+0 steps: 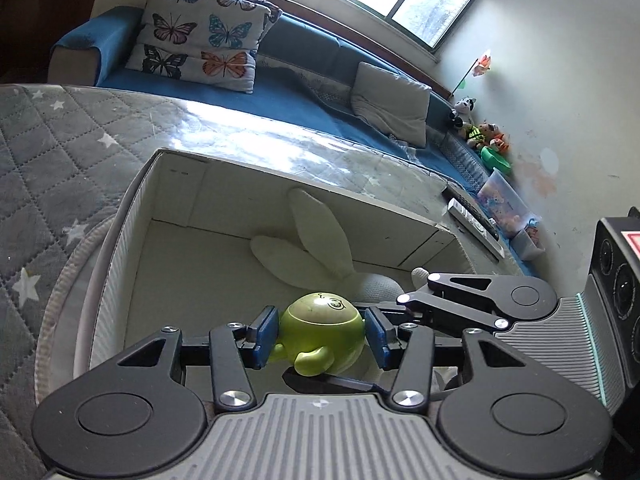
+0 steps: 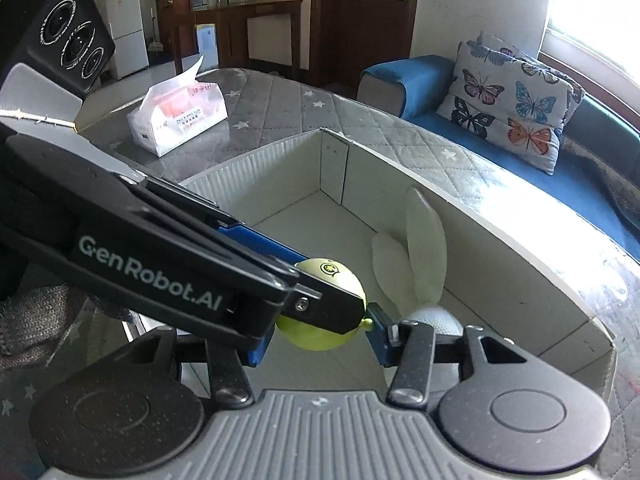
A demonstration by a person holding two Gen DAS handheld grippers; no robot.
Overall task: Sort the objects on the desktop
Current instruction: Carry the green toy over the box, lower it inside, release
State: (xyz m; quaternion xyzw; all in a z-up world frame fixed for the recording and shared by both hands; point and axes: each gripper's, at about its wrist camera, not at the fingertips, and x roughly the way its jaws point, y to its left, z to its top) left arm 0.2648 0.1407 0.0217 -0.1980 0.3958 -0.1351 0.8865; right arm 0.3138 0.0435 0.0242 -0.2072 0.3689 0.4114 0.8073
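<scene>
Two grippers meet over an open white box (image 1: 180, 208) that sits on a quilted grey surface (image 1: 60, 140) printed with white stars. The left gripper (image 1: 320, 332) has its blue pads pressed against both sides of a round lime-green toy (image 1: 324, 328), pinching it just above the box floor. A small dark round emblem is printed on top of the toy; its design is too small to read. A stubby green limb sticks out at the toy's lower front.

From the right wrist view, the left gripper crosses the frame from the left, and white lettering on its black side reads "GenRobot.AI". It covers much of the green toy and hides the left finger of the right gripper (image 2: 320, 340), so whether the right gripper is spread or closed cannot be told; only its right blue pad (image 2: 380, 336) shows, just beside the toy.

Inside the box lies a white plush rabbit (image 1: 320, 248), its two long ears pointing toward the far wall. Its body is mostly hidden behind the grippers.

A white tissue pack (image 2: 178, 114) with red print stands on the surface, well apart from the box; its small lettering is not legible. Butterfly-patterned cushions (image 1: 200, 36) rest on a blue sofa (image 1: 300, 96) beyond.
</scene>
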